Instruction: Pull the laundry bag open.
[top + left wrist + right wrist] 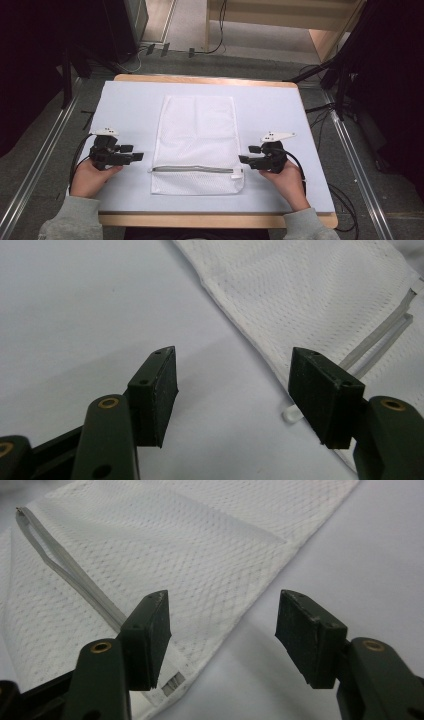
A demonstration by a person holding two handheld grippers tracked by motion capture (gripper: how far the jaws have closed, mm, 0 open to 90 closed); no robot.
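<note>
High view: white mesh zippered laundry bag flat mid-table on a pale blue-grey table cover, zipper end nearest the person.

Zipper looks fully closed, pull tab at its right end. Left gripper and right gripper parked just off the bag's two side edges, level with the zipper, both spread wide and holding nothing. Not touching the mesh yet, far as visible. Guessing barely started: no grab on the bag, no tug on the tab, pretty much everything left to do.
</note>
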